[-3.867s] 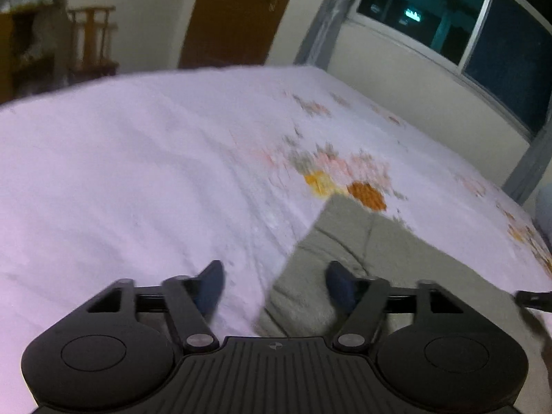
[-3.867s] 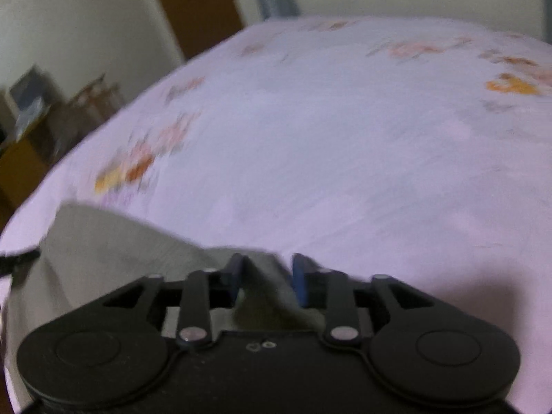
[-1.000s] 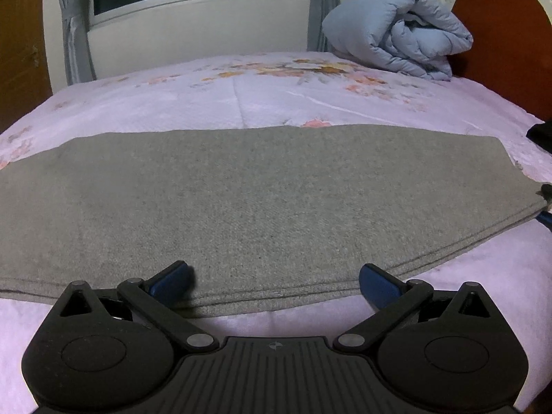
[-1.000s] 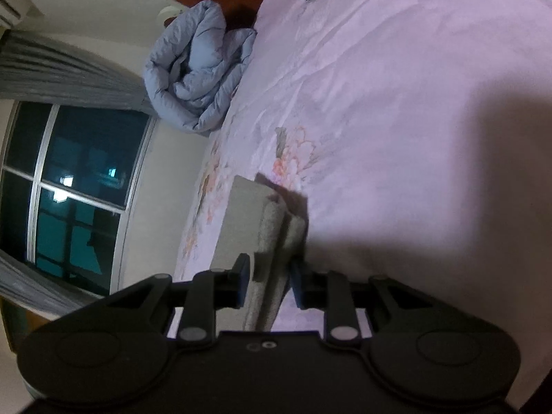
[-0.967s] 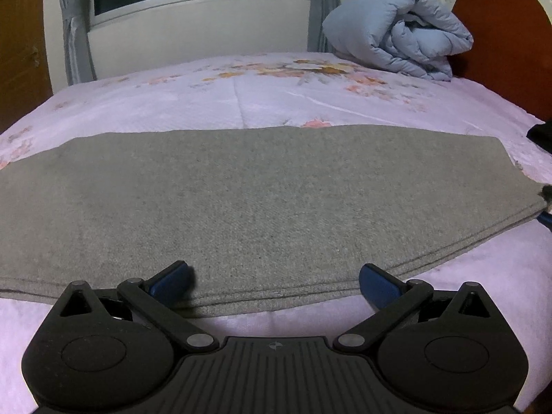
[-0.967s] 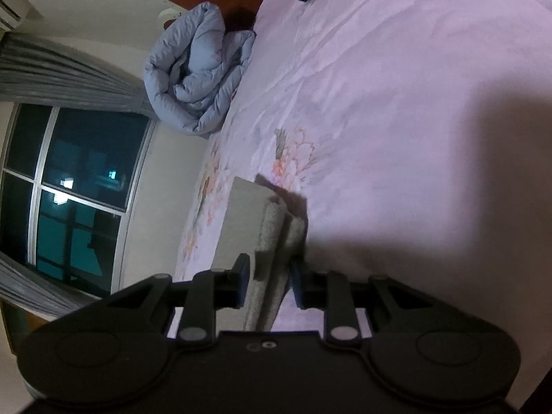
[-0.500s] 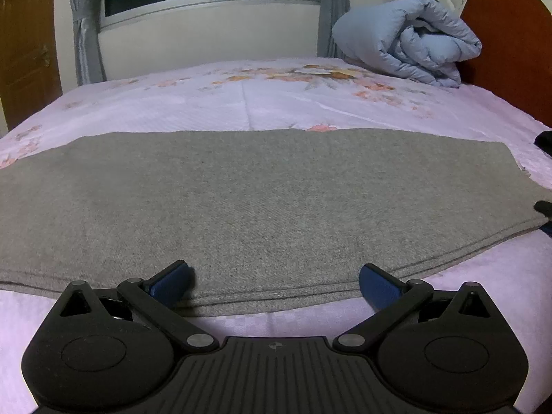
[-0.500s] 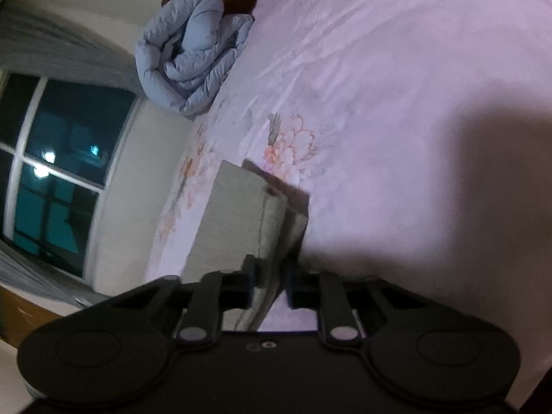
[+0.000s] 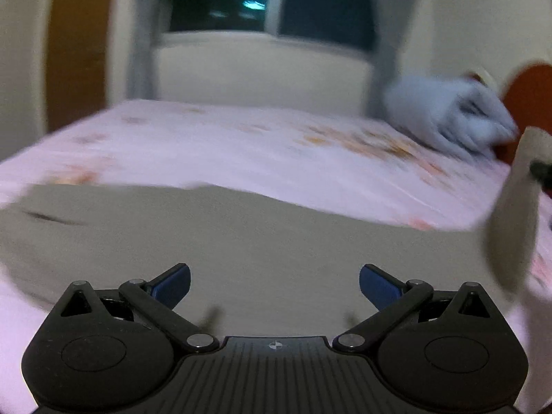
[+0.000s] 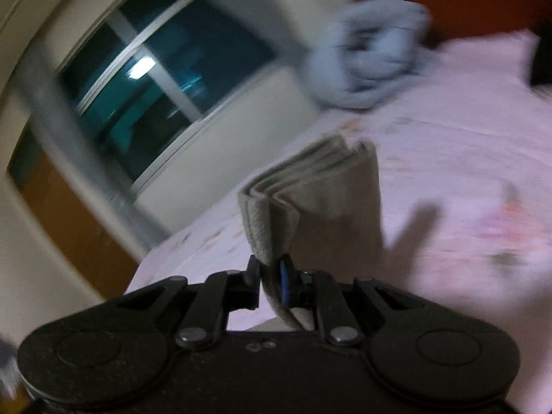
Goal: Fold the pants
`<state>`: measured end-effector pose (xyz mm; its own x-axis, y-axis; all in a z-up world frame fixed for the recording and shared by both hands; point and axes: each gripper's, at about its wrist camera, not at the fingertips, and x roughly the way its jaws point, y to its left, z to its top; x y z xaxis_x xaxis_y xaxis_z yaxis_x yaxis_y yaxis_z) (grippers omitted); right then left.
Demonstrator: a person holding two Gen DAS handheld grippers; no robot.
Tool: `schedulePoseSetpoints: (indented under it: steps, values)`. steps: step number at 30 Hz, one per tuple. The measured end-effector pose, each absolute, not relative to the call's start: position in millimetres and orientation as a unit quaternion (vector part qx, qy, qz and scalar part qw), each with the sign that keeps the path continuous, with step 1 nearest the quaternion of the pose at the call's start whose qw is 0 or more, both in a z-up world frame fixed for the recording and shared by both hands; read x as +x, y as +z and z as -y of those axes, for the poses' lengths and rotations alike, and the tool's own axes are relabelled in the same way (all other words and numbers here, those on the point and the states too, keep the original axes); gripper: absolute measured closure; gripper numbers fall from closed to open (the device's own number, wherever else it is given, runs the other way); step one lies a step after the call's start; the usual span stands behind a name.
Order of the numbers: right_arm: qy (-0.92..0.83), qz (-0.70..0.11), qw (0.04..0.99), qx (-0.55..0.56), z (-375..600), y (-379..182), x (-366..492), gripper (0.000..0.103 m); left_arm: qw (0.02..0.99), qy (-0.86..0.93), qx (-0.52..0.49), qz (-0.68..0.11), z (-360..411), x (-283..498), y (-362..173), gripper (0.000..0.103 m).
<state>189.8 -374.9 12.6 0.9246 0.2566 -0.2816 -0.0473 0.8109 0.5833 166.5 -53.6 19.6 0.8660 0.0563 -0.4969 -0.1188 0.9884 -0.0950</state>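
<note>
Pinching only the pants' (image 10: 310,189) stacked edge, your right gripper (image 10: 270,283) risked dropping layers (left gripper (image 9: 274,284) gaped wide, holding nothing).

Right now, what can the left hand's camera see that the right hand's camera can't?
Only the left wrist view shows the left gripper, open and empty, above the long grey pants spread over the bed, with their far right end lifted.

Only the right wrist view shows the right gripper shut on that end, where the folded layers show.

Both show the pants, the pink flowered bed, the rolled blue blanket, the dark window and the brown door.
</note>
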Motion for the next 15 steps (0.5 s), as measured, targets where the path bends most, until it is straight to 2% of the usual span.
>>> schedulePoseSetpoints:
  steps: [3, 6, 8, 9, 10, 11, 15]
  values:
    - [0.126, -0.189, 0.943, 0.241, 291.9, 16.4, 203.6, 0.100, 0.962, 0.092, -0.082, -0.246, -26.6, 149.0, 28.0, 0.000]
    - [0.170, -0.229, 0.932, 0.221, 214.6, -3.9, 215.6, 0.098, 0.950, 0.132, -0.120, -0.258, -94.3, 128.8, 19.9, 0.000]
    - [0.199, -0.266, 0.922, 0.199, 162.0, -30.9, 220.3, 0.090, 0.941, 0.152, -0.152, -0.261, -123.9, 112.7, 11.2, 0.000]
    - [0.221, -0.289, 0.914, 0.179, 138.3, -45.4, 221.1, 0.077, 0.937, 0.157, -0.167, -0.262, -133.6, 105.4, 6.0, 0.000]
    - [0.245, -0.337, 0.895, 0.158, 117.8, -57.8, 223.6, 0.075, 0.934, 0.160, -0.176, -0.267, -141.4, 100.2, -0.3, 0.000]
    - [0.245, -0.354, 0.889, 0.156, 109.7, -61.7, 218.3, 0.080, 0.932, 0.161, -0.181, -0.271, -144.8, 98.3, -3.3, 0.000]
    - [0.229, -0.292, 0.911, 0.179, 147.1, -35.2, 193.8, 0.077, 0.934, 0.112, -0.209, -0.267, -133.3, 100.8, -13.8, 0.000]
